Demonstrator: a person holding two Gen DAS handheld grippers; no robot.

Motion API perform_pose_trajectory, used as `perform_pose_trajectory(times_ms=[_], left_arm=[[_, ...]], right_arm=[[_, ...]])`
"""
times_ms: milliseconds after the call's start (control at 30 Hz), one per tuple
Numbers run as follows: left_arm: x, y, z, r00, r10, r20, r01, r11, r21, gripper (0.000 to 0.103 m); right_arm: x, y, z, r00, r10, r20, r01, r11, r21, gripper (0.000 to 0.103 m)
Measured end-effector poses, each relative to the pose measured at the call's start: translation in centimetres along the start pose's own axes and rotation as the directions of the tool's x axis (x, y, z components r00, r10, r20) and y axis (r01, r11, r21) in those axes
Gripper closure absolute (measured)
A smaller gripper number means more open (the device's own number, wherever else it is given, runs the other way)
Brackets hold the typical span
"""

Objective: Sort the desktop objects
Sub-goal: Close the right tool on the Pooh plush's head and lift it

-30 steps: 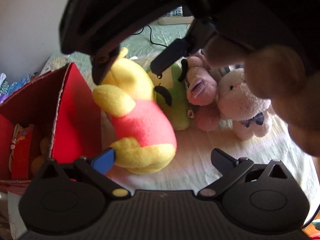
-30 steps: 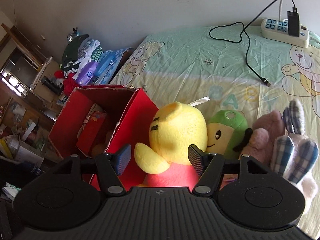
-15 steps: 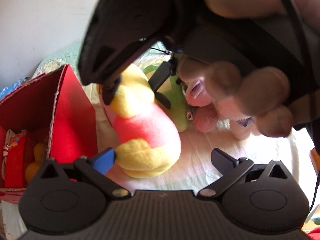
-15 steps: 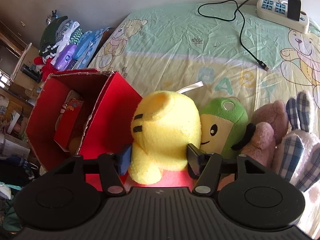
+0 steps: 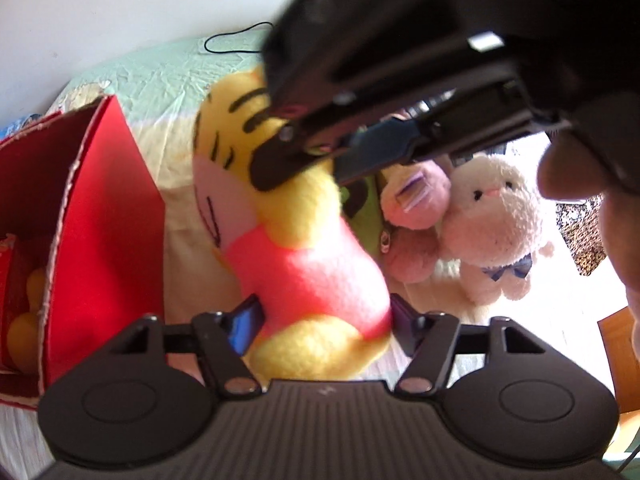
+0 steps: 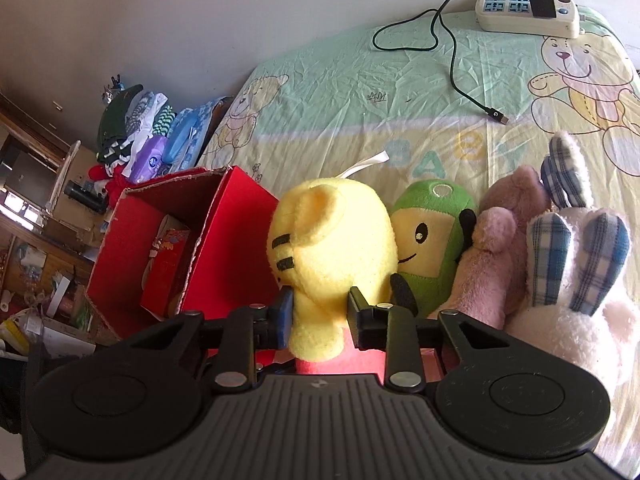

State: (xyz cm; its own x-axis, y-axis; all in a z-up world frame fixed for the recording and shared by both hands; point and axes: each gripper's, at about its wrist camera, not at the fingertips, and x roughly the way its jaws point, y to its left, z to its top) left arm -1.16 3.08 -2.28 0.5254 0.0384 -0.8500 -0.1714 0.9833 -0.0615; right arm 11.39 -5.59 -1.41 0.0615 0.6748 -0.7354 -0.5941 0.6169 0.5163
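Left tool [image 5: 324, 326] clamps the yellow plush tiger in a pink shirt [image 5: 296, 248] at its waist, beside the open red cardboard box [image 5: 108, 208] on the bed. Right tool [image 6: 320, 316] pinches its arm. Soft, light, squashy; the stuffed body likely gives the firmer hold.

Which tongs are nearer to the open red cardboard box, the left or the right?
Left, as far as I can judge. The left tongs grip the yellow plush tiger's red body right beside the red cardboard box. The right tongs clamp its arm, slightly farther away.
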Motion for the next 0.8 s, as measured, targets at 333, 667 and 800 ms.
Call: perform_pose_trajectory(times_ms=[333,667,800], left_arm=[[-3.2,-0.6,0.5,0.993,0.002,0.114,0.002,0.999,-0.040,0.045],[-8.9,1.3,1.7,0.958,0.039,0.284,-0.025,0.998,-0.054,0.045],[-10.4,3.3,2.0,0.942,0.056,0.332,-0.044,0.998,-0.043,0.045]], right_arm=[[-4.2,1.3,-0.8,0.987,0.120,0.110,-0.118,0.993,-0.026,0.082],[-7.1,5.8,0.7,0.947,0.228,0.226,-0.199,0.969,-0.145,0.083],[-6.6,8.2,1.3,0.935,0.246,0.256,-0.203,0.962,-0.181,0.083]])
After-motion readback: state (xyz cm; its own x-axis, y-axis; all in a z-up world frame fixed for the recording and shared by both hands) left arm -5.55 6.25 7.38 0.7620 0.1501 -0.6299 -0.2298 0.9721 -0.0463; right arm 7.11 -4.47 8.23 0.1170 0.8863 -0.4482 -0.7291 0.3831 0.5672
